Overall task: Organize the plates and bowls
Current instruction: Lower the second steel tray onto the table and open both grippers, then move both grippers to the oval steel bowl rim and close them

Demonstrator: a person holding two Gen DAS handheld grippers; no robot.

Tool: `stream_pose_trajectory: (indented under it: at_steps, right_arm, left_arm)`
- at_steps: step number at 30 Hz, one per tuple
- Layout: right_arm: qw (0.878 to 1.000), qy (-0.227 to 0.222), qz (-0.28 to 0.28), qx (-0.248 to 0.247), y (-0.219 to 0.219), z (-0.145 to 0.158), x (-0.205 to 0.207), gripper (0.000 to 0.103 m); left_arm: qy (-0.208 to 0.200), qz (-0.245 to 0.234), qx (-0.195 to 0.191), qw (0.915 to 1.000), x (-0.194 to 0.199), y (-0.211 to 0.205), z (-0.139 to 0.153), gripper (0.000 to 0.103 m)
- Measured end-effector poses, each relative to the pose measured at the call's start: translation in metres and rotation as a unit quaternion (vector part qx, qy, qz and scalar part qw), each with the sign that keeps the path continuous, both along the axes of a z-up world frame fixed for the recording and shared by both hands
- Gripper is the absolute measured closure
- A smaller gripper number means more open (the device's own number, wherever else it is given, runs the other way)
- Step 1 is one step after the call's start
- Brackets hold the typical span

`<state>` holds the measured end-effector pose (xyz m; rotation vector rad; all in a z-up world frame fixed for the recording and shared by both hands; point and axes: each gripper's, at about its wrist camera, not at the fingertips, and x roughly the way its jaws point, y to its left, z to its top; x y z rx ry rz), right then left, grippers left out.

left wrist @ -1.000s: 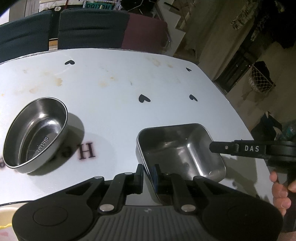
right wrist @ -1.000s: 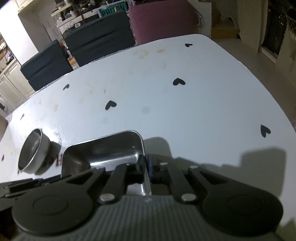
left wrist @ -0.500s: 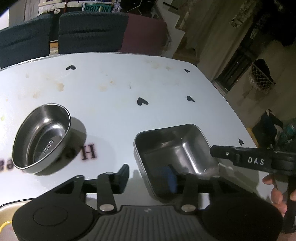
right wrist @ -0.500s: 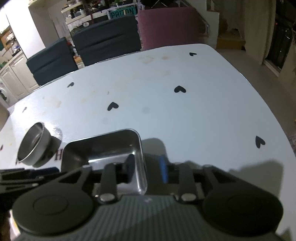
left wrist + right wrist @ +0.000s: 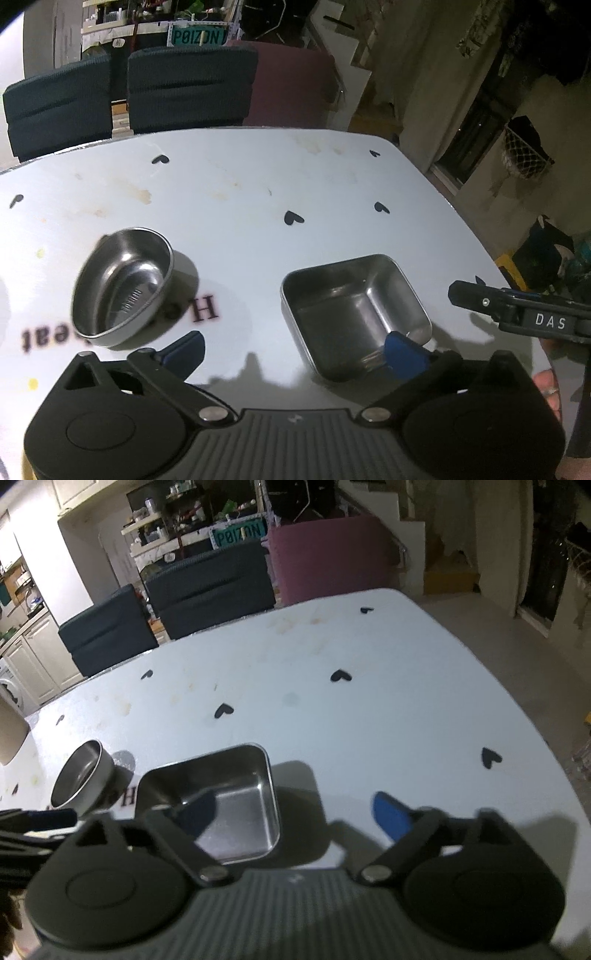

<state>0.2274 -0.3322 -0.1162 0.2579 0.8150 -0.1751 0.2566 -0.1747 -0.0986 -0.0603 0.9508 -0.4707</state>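
Observation:
A square steel dish (image 5: 354,314) (image 5: 221,797) rests on the white table (image 5: 258,206), with an oval steel bowl (image 5: 123,286) (image 5: 83,779) to its left. My left gripper (image 5: 295,350) straddles the dish's left wall; its jaws are opening and the pads stand off the metal, one finger (image 5: 404,354) over the dish's inside. My right gripper (image 5: 293,814) straddles the dish's right wall in the same way, jaws opening, nothing pressed. A black finger (image 5: 476,299) of the right gripper also shows at the right of the left wrist view.
The table top (image 5: 369,720) carries black heart marks, brown stains and dark lettering (image 5: 203,310) beside the oval bowl. Dark chairs (image 5: 188,92) and a maroon one (image 5: 295,85) line the far edge. The table's right edge drops to the floor. A person's hand (image 5: 550,387) holds the right gripper.
Both grippers were shut on opposite walls of the square dish. Both have let go, spread wide and lifted back a little. The dish stays on the table.

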Motion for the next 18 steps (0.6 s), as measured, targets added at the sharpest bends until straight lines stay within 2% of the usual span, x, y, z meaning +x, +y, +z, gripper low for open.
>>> stream_pose_trajectory:
  at_steps: [10, 18]
  right_arm:
    - [0.999, -0.035, 0.008, -0.023, 0.025, 0.021, -0.004, 0.000]
    - [0.998, -0.055, 0.029, -0.026, 0.062, 0.033, 0.013, 0.000]
  left_arm:
    - [-0.044, 0.037, -0.007, 0.9983, -0.001, 0.061, 0.038, 0.000]
    - [-0.046, 0.081, -0.013, 0.9955, 0.012, 0.112, 0.040, 0.000]
